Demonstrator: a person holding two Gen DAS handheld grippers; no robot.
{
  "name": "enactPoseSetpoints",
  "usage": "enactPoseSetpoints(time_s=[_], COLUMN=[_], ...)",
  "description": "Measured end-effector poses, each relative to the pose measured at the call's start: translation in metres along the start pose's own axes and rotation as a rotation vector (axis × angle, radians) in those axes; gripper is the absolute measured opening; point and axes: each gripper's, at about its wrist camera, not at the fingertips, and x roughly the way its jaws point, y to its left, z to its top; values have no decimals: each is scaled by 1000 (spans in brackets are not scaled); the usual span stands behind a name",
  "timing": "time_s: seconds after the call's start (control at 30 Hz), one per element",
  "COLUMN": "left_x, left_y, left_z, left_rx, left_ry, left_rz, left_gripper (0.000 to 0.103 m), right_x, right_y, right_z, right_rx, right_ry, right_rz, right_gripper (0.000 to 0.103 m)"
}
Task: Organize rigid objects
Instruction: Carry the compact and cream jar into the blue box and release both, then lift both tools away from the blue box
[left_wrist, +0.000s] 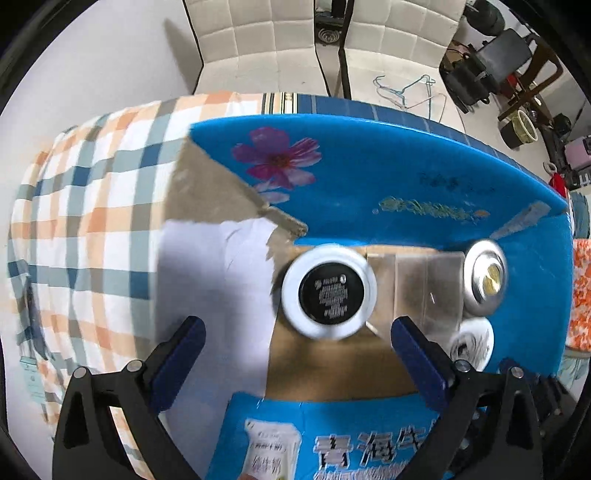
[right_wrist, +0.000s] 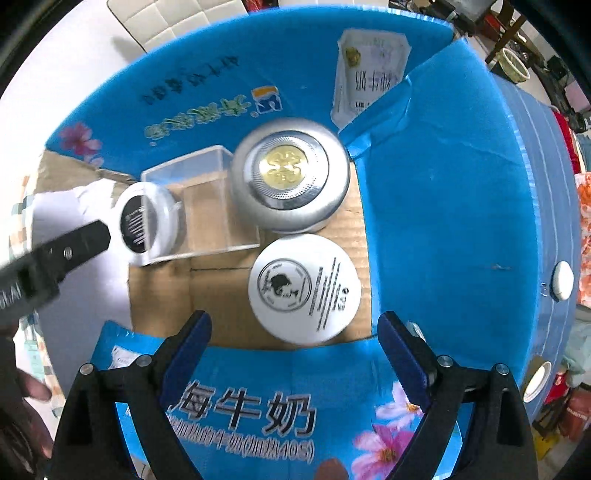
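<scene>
An open blue milk carton holds a white jar with a black round label, a clear plastic box, a silver jar with a gold emblem and a white jar with a portrait logo. My left gripper hangs open above the black-labelled jar, its pads clear of it. In the right wrist view the portrait jar stands just beyond my open right gripper, untouched. Behind it stand the silver jar, the clear box and the black-labelled jar.
The carton's flaps stand up around the opening. It rests on a checked cloth. White padded chairs and wire hangers lie beyond. A black finger of the left gripper reaches in from the left. A hand shows at the lower left.
</scene>
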Motion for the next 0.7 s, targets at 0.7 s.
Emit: enactPoseSetpoints(time_s=[0.7], left_x=[-138], left_y=[2], left_z=[-89], left_rx=[-30], left_ry=[-262], left_rz=[37], left_gripper=[103], right_x=[-140], right_y=[5], right_z=[-89], right_rx=[-117], right_ry=[-209], right_rz=[49], right_gripper=[93])
